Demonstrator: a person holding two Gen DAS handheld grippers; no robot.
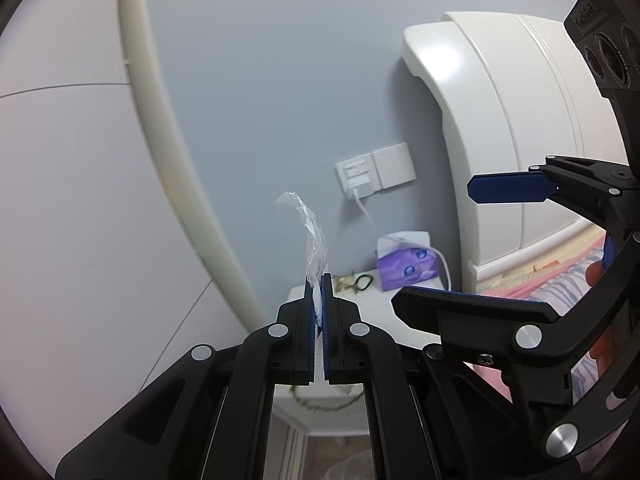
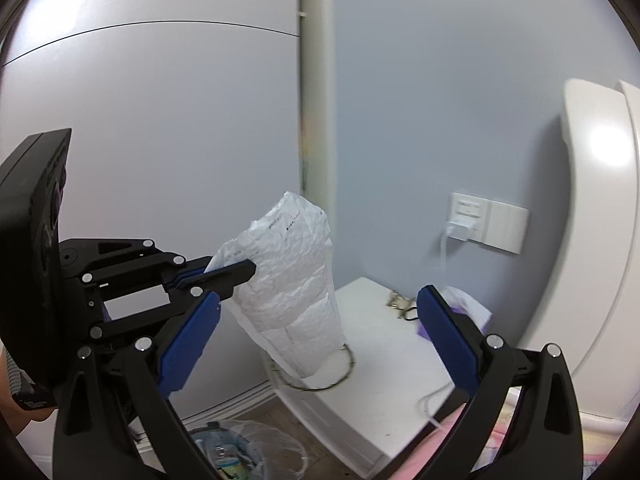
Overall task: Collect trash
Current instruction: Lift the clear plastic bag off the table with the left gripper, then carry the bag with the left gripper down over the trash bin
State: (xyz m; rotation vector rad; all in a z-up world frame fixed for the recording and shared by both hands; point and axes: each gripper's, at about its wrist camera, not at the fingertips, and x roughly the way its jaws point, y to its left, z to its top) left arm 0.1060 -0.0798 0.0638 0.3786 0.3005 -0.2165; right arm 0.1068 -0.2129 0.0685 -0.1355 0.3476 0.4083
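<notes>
A crumpled white plastic wrapper [image 2: 290, 280] hangs in the air above the nightstand's left edge. My left gripper [image 1: 319, 280] is shut on it; in the left wrist view the wrapper [image 1: 314, 240] shows edge-on, sticking up from between the blue pads. In the right wrist view the same left gripper [image 2: 248, 268] comes in from the left and pinches the wrapper's upper edge. My right gripper [image 2: 318, 328] stands wide open with nothing between its blue pads [image 2: 188, 344], just right of the wrapper. In the left wrist view the right gripper [image 1: 436, 240] reaches in from the right. A trash bin [image 2: 248, 452] lined with a clear bag sits on the floor below.
A white nightstand [image 2: 384, 364] holds a purple tissue pack [image 1: 406, 266], keys with a black ring [image 1: 356, 282] and a thin hoop [image 2: 316, 372]. A wall socket [image 2: 484, 222] has a white charger cable plugged in. A white headboard [image 1: 500, 120] and pink striped bedding [image 1: 560, 292] lie right.
</notes>
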